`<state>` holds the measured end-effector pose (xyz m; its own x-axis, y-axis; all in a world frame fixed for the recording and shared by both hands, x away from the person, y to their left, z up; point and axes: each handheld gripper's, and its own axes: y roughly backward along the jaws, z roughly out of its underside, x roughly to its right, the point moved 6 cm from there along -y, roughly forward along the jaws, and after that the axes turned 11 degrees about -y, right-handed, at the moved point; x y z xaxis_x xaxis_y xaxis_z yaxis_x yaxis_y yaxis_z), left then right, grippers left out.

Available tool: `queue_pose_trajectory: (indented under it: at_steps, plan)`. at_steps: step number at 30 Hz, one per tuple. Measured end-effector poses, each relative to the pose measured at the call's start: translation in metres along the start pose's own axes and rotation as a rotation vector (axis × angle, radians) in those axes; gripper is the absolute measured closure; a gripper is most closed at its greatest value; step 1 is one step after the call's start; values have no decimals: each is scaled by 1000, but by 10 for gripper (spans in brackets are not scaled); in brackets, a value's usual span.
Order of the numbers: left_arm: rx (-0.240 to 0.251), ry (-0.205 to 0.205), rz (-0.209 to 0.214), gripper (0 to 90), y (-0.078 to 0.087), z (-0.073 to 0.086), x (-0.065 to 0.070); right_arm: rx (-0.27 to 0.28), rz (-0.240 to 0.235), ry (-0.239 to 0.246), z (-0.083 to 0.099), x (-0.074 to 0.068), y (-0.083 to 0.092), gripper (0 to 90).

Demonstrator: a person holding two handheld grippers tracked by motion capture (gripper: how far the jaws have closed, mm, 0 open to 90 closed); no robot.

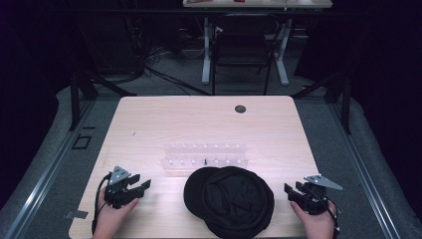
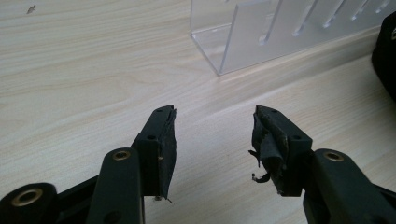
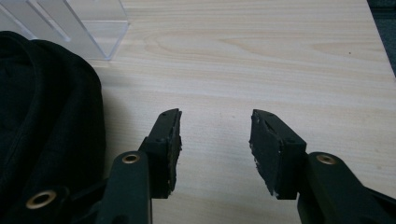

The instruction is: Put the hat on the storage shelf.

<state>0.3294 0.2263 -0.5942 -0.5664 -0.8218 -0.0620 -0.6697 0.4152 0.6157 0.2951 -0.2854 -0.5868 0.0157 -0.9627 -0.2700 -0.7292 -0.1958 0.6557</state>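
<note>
Both tongs stand wide with nothing between them: left gripper (image 1: pixel 141 186) and right gripper (image 1: pixel 291 190) rest near the table's (image 1: pixel 149 119) front edge. Between them lies a flat black hat (image 1: pixel 230 199), its longer side running left-right, just before a clear rack (image 1: pixel 205 155).

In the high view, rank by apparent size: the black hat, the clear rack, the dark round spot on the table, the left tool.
1. Black hat
2. Clear rack
3. Left tool, though nearer the camera
4. Dark round spot
</note>
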Motion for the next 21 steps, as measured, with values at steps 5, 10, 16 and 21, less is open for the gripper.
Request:
queue_pose_trajectory:
  at_steps: [5,10,16,21]
  plan:
    - [-17,-10,6,493,0,0,3,-13,12,-42,1,3,6,529]
    - [-18,-28,5,490,2,0,7,-15,-2,-52,1,-3,17,545]
    - [-12,-25,1,491,3,0,7,-34,-60,-64,4,-15,24,560]
    - [-2,-21,-6,490,5,-1,7,-70,-115,-57,10,-31,23,573]
